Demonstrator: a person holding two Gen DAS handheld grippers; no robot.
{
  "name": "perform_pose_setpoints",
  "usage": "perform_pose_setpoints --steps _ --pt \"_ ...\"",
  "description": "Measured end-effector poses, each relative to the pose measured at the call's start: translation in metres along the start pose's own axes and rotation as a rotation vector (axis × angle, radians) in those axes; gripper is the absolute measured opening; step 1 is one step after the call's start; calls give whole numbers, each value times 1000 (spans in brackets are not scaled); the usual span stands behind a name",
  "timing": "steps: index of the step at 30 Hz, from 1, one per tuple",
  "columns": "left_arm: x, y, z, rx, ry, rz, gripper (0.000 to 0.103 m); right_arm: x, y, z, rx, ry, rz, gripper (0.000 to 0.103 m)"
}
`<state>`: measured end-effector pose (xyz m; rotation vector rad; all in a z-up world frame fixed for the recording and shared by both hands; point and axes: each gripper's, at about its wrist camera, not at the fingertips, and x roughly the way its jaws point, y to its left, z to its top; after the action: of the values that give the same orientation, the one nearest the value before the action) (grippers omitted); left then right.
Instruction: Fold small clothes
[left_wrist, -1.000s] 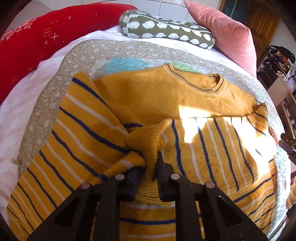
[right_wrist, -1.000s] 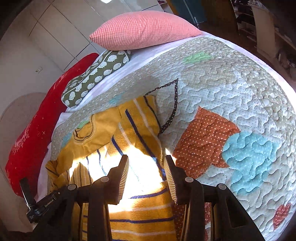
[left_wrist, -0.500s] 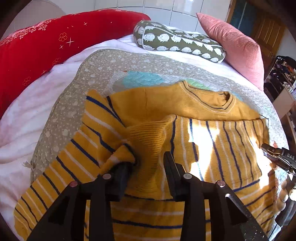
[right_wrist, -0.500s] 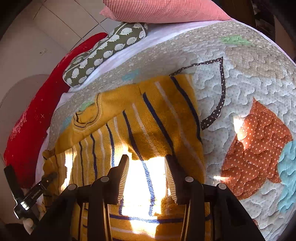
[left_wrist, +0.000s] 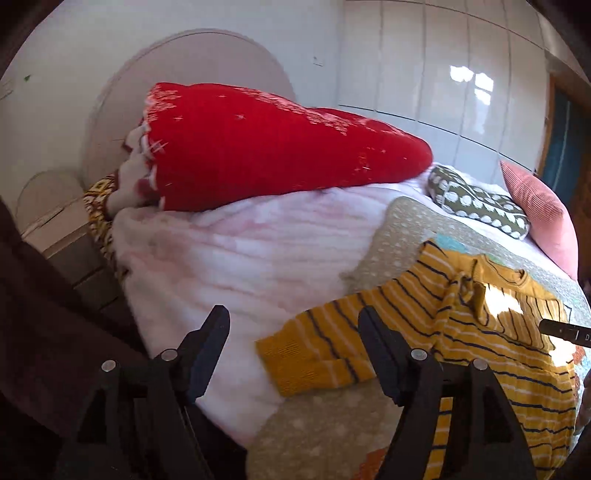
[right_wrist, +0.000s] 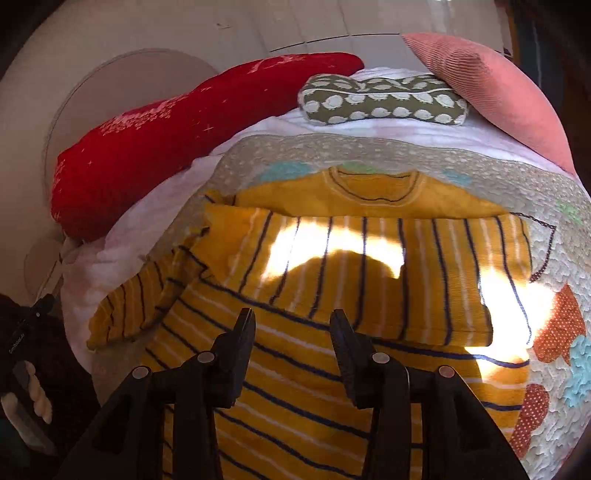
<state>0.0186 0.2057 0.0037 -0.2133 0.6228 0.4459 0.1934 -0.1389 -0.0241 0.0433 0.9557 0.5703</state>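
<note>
- two grippers, both spread with nothing between the fingers: left gripper over the pink blanket, right gripper above the sweater.
- yellow striped sweater lies on the patchwork quilt, one sleeve folded across its chest, the other sleeve stretched toward the blanket.

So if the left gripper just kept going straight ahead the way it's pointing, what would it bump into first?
Probably the pale pink blanket: the left gripper, fingers open and empty, aims at its bulge, with the red pillow lying beyond. The striped sweater's sleeve sits just right of that line, though depth is hard to judge.
</note>
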Motion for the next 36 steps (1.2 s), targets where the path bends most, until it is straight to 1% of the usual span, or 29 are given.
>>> perform_pose_setpoints --steps 1,3,6,10,12,13,15,16,18,19,21,23,27,29,30,32,35,36 --pt "-7 14 -7 -26 -4 8 72 12 27 -1 -46 23 50 48" --pt "-15 34 -20 -64 6 -11 72 37 81 -3 -148 66 122 50" --pt "-26 56 -38 -95 6 -49 72 76 161 -13 -334 116 157 52" --pt "-35 75 -56 -140 10 -97 72 123 243 -34 -529 181 201 55" --pt "-37 79 -62 -144 16 -114 72 140 273 -46 -627 191 191 56" --pt "-38 80 -65 -142 18 -126 72 148 285 -52 -684 181 167 58" --pt "-38 81 -71 -133 25 -145 72 166 301 -61 -780 152 75 59" --pt "-38 80 -74 -129 31 -158 72 173 304 -63 -798 154 33 59" --pt "-39 78 -78 -130 40 -185 72 177 304 -52 -739 167 4 30" --pt "-40 76 -78 -129 38 -196 72 176 303 -45 -700 171 -2 8" --pt "-43 72 -77 -118 27 -211 72 164 304 -25 -641 149 29 7" --pt "-46 67 -74 -109 11 -224 72 140 311 0 -600 86 62 7" --pt "-46 57 -68 -88 10 -249 72 64 328 57 -507 -84 195 7" --pt "-45 50 -62 -74 14 -267 72 29 327 83 -469 -170 209 7" --pt "-43 45 -59 -59 16 -271 72 13 322 94 -445 -210 197 7" --pt "-39 35 -53 -38 26 -299 72 -9 297 112 -386 -270 150 7" --pt "-28 16 -46 -15 47 -339 73 -24 229 129 -264 -299 28 7" --pt "-25 12 -44 -6 56 -348 73 -24 197 131 -213 -296 -23 7"
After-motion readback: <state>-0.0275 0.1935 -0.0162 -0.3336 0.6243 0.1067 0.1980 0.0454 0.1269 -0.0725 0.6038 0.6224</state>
